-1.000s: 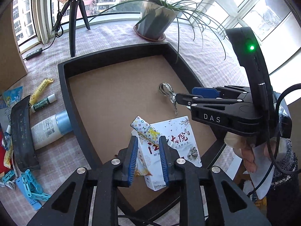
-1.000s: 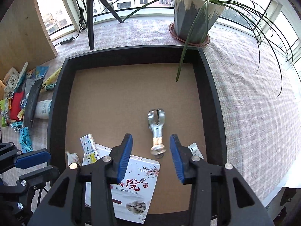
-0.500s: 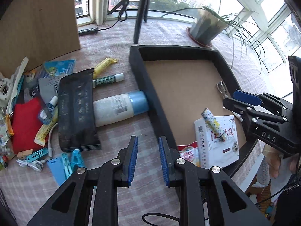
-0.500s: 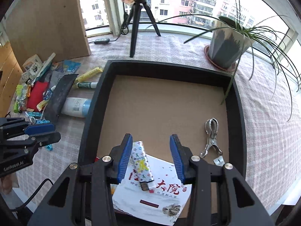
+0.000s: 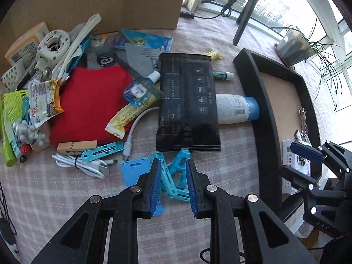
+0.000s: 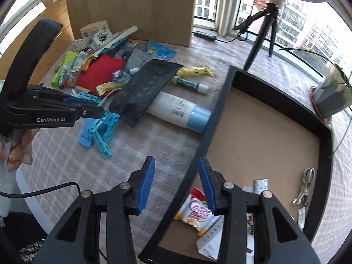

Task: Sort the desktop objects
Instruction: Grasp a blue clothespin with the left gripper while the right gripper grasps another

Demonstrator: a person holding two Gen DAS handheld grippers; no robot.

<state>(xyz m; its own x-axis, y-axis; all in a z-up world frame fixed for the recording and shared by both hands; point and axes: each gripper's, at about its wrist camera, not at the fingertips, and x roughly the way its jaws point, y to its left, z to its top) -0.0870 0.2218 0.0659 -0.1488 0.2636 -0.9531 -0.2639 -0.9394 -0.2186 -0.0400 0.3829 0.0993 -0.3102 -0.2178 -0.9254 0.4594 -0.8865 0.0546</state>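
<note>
Found the pale-blue plastic clothes pegs point(image 5: 173, 176) tangled together on the checked cloth at lower centre of the left wrist view, outside the tray, just below the edge of a flat black ribbed pouch point(image 5: 187, 105) and beside a flat blue plastic tag point(image 5: 134, 171). Saw the left gripper point(image 5: 172, 161) poised over them, pads only narrowly parted and pinching nothing. Placed the black foam-walled tray with a brown card floor point(image 5: 264, 114) at right, a white bottle with a blue cap point(image 5: 233, 110) lying against its wall. Noted the right gripper point(image 6: 176, 161) spread wide and empty above that wall at lower centre of its own view. Judged the gap too tight for the tangle: could shove the pegs aside, or catch one leg only and drag the interlocked rest, spilling them short of the tray.
</note>
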